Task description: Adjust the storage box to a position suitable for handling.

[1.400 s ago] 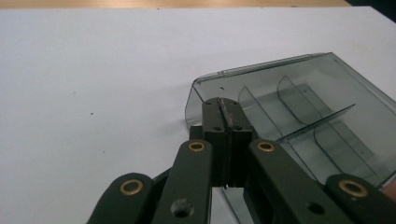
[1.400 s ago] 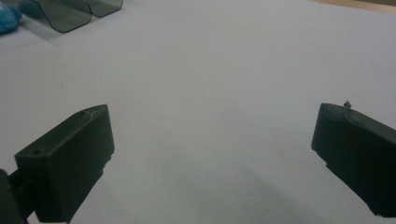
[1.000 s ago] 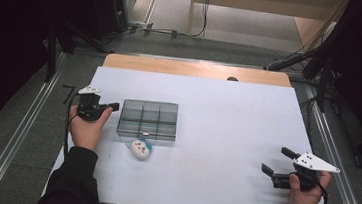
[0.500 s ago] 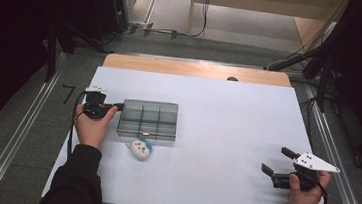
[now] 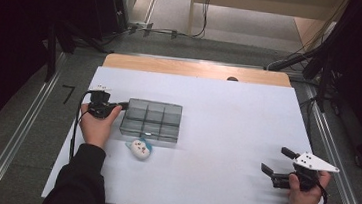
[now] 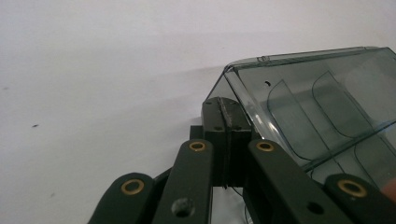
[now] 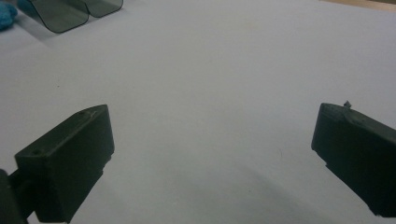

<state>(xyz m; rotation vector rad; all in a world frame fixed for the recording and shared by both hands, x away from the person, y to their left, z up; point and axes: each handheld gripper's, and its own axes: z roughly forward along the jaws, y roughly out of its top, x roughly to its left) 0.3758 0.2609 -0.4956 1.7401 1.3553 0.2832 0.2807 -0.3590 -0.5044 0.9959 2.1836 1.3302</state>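
Note:
A smoky transparent compartment box [image 5: 152, 120] lies on the left half of the white table sheet [image 5: 233, 112]. My left gripper [image 5: 122, 106] is shut, its tips against the box's left edge. In the left gripper view the two jaws are pressed together with nothing between them, and the left gripper [image 6: 226, 116] sits right beside the corner of the box [image 6: 327, 107]. A small white and blue plush toy [image 5: 139, 147] lies just in front of the box. My right gripper [image 5: 273, 163] rests near the front right corner of the sheet. In its own view the right gripper [image 7: 212, 154] is open over bare sheet.
The wooden table edge [image 5: 197, 69] runs along the far side of the sheet. Metal rails [image 5: 26, 127] and floor cables flank the table. In the right gripper view the box [image 7: 70, 11] and the toy [image 7: 5, 14] show far off at the top left.
The left hand has shifted slightly toward the box, and its gripper has turned so the tips meet the box's left edge. The right hand has kept still.

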